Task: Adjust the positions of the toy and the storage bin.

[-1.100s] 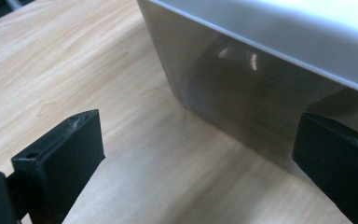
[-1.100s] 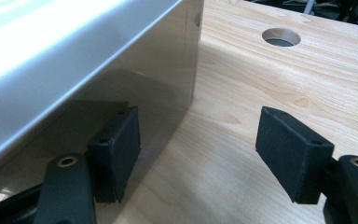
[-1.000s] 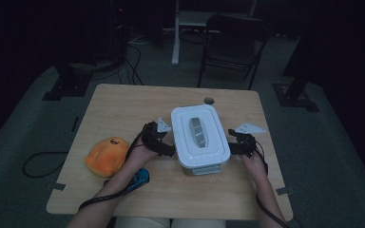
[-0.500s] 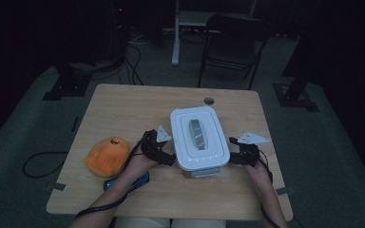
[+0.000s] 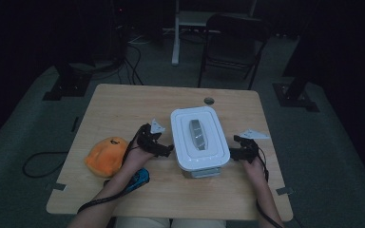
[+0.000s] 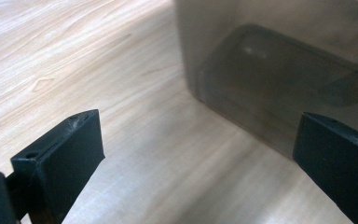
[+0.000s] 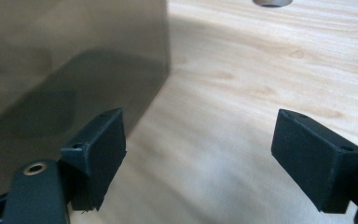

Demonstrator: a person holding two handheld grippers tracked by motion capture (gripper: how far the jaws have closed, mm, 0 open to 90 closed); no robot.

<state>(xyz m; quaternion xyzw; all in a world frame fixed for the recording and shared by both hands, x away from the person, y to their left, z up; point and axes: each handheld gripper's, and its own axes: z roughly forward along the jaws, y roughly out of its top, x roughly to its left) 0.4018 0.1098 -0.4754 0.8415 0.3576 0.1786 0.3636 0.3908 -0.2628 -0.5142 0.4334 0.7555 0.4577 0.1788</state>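
Observation:
A white lidded box (image 5: 199, 140) with a grey handle in its lid stands in the middle of the wooden table (image 5: 138, 102). My left gripper (image 5: 167, 150) sits at the box's left side, low over the table. Its jaws are open in the left gripper view (image 6: 198, 154), with bare wood between them and the box's cloudy wall (image 6: 279, 79) just beyond. My right gripper (image 5: 232, 153) is at the box's right side. Its jaws (image 7: 200, 149) have just been opening and stand open, nothing between them, with the box wall (image 7: 65, 70) to their left.
An orange plush toy (image 5: 105, 154) lies left of my left hand, and a blue object (image 5: 139, 178) rests under that forearm. A round hole (image 5: 209, 100) pierces the table behind the box. A dark chair (image 5: 235, 35) and cables stand beyond the table.
Both hands have sunk a little beside the box. The box stays in the same spot on the table.

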